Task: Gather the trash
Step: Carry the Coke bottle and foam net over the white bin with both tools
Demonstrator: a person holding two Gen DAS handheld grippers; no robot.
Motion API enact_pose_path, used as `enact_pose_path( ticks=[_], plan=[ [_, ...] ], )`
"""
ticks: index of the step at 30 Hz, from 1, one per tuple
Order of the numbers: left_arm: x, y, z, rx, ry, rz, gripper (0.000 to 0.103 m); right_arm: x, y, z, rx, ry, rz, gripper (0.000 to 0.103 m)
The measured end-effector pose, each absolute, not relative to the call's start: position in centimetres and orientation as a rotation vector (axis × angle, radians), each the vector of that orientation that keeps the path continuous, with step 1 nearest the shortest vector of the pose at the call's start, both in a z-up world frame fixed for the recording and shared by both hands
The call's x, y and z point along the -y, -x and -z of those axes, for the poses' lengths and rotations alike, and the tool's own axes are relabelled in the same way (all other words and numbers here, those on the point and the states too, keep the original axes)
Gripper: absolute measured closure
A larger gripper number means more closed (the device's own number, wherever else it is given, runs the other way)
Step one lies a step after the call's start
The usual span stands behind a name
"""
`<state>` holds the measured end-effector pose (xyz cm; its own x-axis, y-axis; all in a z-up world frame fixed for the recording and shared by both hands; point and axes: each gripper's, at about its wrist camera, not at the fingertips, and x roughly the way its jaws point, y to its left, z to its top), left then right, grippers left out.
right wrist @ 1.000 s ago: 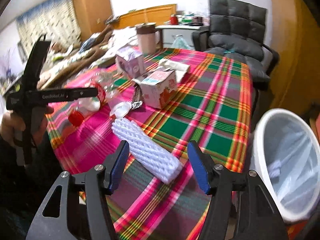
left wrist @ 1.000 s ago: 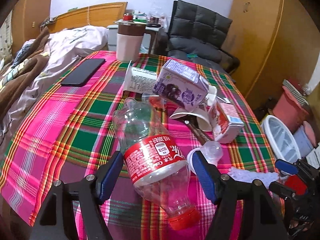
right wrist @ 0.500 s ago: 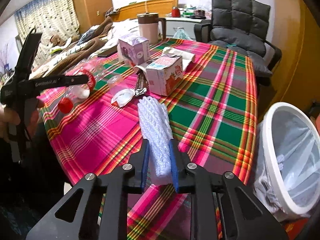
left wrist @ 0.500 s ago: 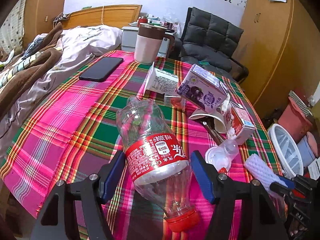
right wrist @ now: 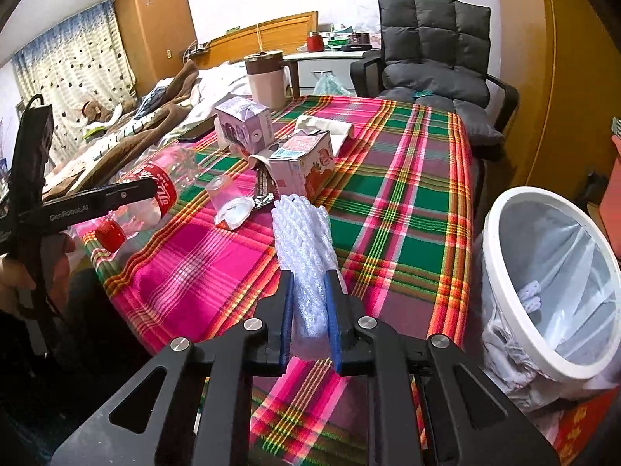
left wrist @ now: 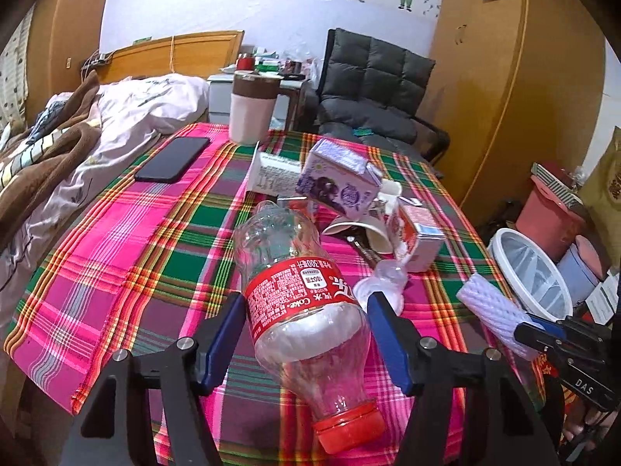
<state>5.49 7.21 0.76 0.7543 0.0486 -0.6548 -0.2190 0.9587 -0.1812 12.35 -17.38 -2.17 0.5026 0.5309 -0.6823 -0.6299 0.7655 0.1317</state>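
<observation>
My left gripper (left wrist: 306,326) is shut on an empty clear Coke bottle (left wrist: 299,295) with a red label and red cap, held tilted above the plaid table (left wrist: 116,256). My right gripper (right wrist: 309,310) is shut on a white foam net sleeve (right wrist: 304,240), lifted above the table's near edge; the sleeve also shows in the left wrist view (left wrist: 491,314). A white bin (right wrist: 551,283) with a clear liner stands on the floor right of the table. On the table lie a purple carton (left wrist: 337,184), a pink carton (left wrist: 417,239), a paper cup (left wrist: 372,233) and a clear plastic cup (left wrist: 382,283).
A black phone (left wrist: 172,159) and a pink-and-brown jug (left wrist: 252,108) sit at the table's far side. A white box (left wrist: 273,176) lies by the purple carton. A grey chair (right wrist: 434,54) stands behind the table, a bed (left wrist: 77,143) to the left.
My right gripper closed on the foam net sleeve and lifted it off the table. My left gripper closed on the bottle and raised it.
</observation>
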Motion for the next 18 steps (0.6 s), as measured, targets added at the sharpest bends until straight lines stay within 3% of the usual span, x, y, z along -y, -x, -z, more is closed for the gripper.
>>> enact_pose_path(
  ticks=[18],
  plan=[
    [-2.4,-6.5,-4.4,-0.616,0.199,0.001,0.039,20.1,-12.7,1.0,-0.727,0.060,-0.619,0.085]
  ],
)
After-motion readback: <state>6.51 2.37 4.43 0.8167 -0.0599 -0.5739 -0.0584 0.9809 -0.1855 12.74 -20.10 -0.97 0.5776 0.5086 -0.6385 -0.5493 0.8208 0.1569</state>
